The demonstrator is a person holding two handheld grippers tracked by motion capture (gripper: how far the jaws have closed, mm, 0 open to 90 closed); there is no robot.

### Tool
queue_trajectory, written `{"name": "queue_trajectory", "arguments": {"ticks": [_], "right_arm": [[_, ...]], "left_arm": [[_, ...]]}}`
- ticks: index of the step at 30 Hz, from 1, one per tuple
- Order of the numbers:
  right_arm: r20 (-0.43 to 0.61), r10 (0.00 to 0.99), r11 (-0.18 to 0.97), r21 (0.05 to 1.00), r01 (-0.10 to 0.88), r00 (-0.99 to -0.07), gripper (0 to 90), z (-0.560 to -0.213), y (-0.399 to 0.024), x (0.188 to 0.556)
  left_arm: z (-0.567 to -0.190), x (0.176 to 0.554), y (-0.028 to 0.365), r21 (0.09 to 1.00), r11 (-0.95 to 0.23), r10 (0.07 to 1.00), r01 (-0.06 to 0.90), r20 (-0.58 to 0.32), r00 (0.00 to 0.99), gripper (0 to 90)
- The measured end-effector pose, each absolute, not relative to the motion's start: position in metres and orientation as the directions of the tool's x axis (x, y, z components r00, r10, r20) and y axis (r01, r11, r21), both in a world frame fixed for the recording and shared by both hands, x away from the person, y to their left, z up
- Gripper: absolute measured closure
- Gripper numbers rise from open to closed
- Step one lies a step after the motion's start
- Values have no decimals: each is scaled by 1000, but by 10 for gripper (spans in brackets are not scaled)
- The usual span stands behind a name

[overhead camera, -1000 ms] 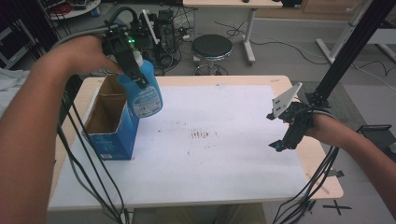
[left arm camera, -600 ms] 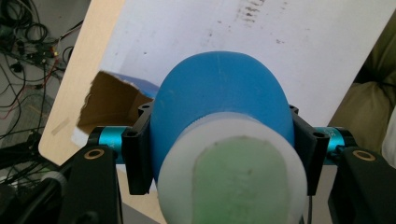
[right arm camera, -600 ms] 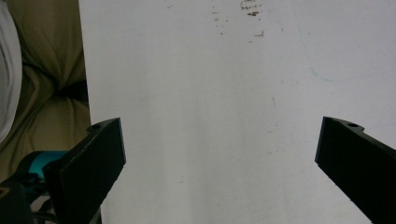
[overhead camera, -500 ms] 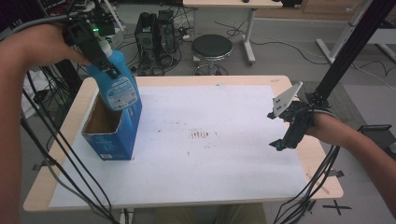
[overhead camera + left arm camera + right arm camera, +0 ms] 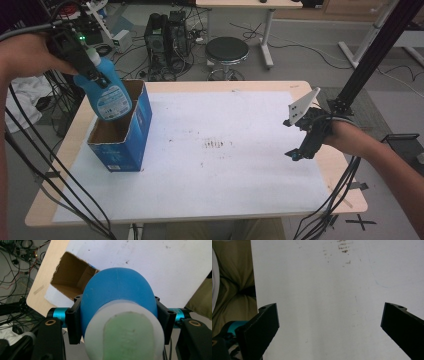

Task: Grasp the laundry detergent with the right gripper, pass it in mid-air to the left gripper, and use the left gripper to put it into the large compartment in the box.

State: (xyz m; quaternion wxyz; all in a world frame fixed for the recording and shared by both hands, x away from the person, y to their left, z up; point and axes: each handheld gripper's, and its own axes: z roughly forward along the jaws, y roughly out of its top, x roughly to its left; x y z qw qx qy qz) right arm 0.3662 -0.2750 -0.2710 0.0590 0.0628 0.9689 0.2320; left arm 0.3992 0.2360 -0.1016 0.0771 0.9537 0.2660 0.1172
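A blue bottle (image 5: 107, 97) with a white cap hangs tilted over the open top of a blue cardboard box (image 5: 125, 145) at the table's left. My left gripper (image 5: 91, 70) is shut on the bottle's neck. In the left gripper view the bottle (image 5: 117, 295) sits between the black fingers (image 5: 73, 325), with the brown inside of the box (image 5: 72, 280) below it. My right gripper (image 5: 291, 139) hovers over the table's right side, a grey plate on top. In the right gripper view its jaws (image 5: 329, 327) stand wide open over the white sheet, nothing between them.
A white sheet (image 5: 225, 170) with brown stains (image 5: 215, 144) covers the wooden table. Cables trail off the left and right edges. A black frame post (image 5: 370, 55) rises at the far right. A stool (image 5: 227, 50) and computer gear stand on the floor beyond.
The left hand has carried the bottle leftward, from over the box's right wall to above its far opening. The right gripper has stayed where it was.
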Motion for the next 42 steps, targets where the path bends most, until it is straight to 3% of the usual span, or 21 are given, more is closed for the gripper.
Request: {"name": "queue_trajectory", "arguments": {"ticks": [16, 28, 42], "right_arm": [[-65, 159, 882, 457, 112, -985, 7, -273, -278, 367], [-71, 161, 880, 462, 111, -984, 7, -279, -277, 365], [-51, 167, 869, 479, 122, -985, 7, -286, -279, 366]], "left_arm": [[-156, 409, 248, 195, -839, 539, 508, 158, 828, 378], [-218, 415, 251, 152, -855, 514, 495, 135, 847, 378], [-258, 426, 252, 80, -879, 477, 470, 105, 873, 378]]}}
